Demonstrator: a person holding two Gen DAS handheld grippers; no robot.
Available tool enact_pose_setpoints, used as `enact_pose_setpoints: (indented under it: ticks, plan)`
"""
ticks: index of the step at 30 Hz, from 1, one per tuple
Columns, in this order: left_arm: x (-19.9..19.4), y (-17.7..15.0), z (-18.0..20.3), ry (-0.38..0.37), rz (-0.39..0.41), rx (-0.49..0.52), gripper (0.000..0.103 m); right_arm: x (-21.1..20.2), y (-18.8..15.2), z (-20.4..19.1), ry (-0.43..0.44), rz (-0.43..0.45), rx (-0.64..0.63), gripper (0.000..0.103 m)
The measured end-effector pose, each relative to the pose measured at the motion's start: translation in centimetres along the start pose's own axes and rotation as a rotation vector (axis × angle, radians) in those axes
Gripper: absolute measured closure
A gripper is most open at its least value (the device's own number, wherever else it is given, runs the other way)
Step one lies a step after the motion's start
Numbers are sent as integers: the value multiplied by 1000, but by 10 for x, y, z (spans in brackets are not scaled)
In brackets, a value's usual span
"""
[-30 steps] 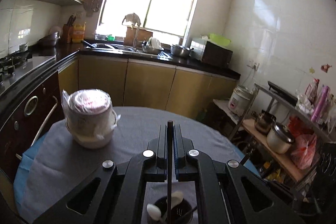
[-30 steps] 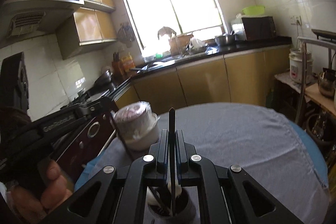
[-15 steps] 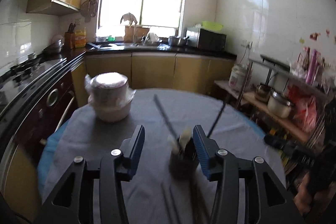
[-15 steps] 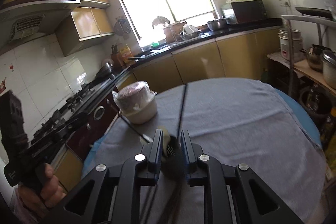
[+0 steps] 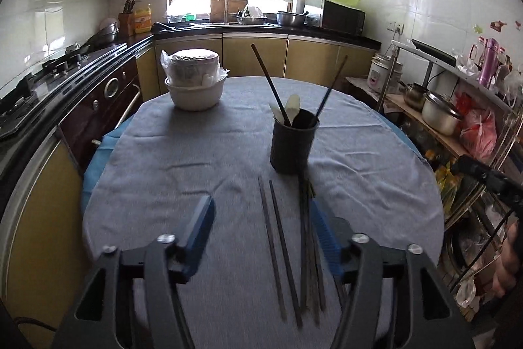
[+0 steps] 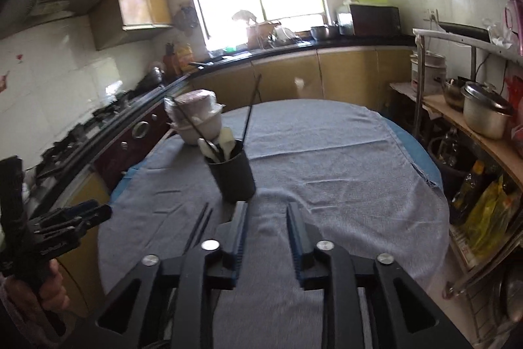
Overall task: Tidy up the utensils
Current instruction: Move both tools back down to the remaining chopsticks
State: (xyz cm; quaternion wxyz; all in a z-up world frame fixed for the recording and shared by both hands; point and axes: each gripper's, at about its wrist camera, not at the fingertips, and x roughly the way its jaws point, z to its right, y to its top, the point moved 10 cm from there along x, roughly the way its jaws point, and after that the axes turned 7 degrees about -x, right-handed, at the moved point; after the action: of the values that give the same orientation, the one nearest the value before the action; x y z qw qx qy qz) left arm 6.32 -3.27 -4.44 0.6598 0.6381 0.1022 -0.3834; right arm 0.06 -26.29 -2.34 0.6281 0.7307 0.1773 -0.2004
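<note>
With both the left gripper (image 5: 261,224) and right gripper (image 6: 266,226) spread and empty, the loose chopsticks (image 5: 278,254) lie before the dark holder cup (image 5: 293,146) on the worktop (image 5: 170,172), seemingly awaiting pickup.

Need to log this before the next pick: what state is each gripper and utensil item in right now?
left gripper: open, empty.
right gripper: open, empty.
utensil cup: upright, holding two chopsticks and white spoons.
loose chopsticks: lying flat on the cloth.
stacked bowls: upright, wrapped in plastic.
</note>
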Motion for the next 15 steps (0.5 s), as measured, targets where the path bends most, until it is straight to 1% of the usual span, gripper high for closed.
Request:
enact_pose_setpoints:
  ticks: [1,2,3,5,7,10,12,15]
  plan:
    - [-8,-4,4,6,4,14,37,-8,0,-2,3,13,-9,60]
    - [-13,-8,5,15,5,25,36,-17,-1,-4,4,28,-23,56]
    - [-18,-12,6,26,6,40,35,-25,0,-7,3,45,-38,55]
    - [-30,-19,7,47,13,66,34,-43,-1,-12,19,79,-58,55]
    - [-38,-22,2,80,19,77,34,-52,-3,-15,45,98,-61,55]
    - [-49,-24,-11,119,21,46,34,-59,-5,-14,61,117,-52,55]
    - [-54,-26,-19,142,26,23,33,-61,-7,-12,89,124,-23,55]
    - [-54,-28,-25,160,19,1,32,-60,-7,-12,100,135,-16,55]
